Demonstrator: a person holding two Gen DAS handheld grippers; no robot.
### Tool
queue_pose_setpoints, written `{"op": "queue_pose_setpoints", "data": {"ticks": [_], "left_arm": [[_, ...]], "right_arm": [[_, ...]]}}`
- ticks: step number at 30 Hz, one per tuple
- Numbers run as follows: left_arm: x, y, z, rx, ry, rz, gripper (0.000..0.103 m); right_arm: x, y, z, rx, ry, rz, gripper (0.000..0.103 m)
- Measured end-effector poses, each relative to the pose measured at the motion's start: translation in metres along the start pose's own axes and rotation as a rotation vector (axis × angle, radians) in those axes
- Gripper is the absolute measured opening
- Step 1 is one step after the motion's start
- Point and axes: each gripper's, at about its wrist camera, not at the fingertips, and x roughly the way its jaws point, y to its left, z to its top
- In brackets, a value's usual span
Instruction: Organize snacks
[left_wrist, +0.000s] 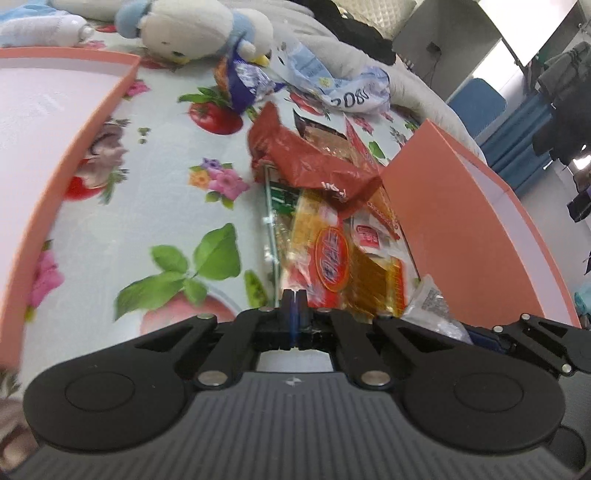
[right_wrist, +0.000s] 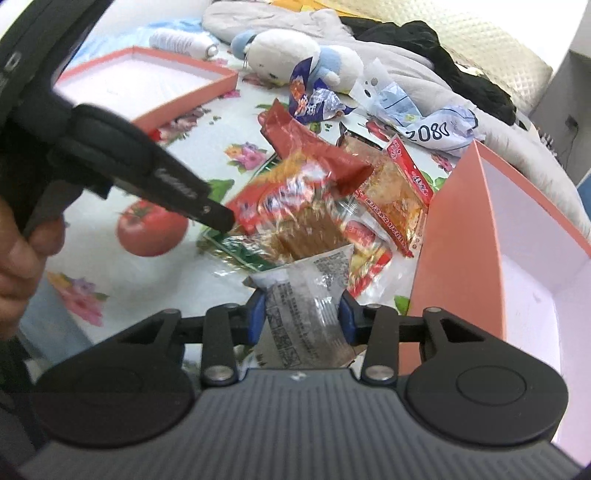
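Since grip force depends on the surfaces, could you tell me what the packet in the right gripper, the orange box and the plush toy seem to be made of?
Packet: thin clear plastic film, glossy and crinkled, with printed text.
Orange box: likely matte paperboard, with flat stiff walls and a white lining.
Plush toy: soft fuzzy fabric in white and blue.

Two pink boxes (right_wrist: 458, 236) (right_wrist: 155, 77), one plush toy (right_wrist: 295, 55)

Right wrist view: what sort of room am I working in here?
Probably a bedroom or dorm room: a plush toy, grey bedding and dark clothes lie behind the snacks on a floral cloth.
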Motion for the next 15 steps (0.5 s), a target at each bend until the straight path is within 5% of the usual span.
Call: {"op": "queue_pose_setpoints", "data": {"ticks": [12, 15], "left_arm": [[-0.031, -0.002, -0.002, -0.066, -0.037, -0.105, 0.001], [-0.019, -0.024, 0.006, 0.069, 0.010, -0.055, 0.013]], "right_arm": [[-0.021, 0.001, -0.031, 0.152, 0.038, 0.029, 0.044], [-0.026, 0.001, -0.038, 0.175, 0.038, 0.027, 0.044]]}}
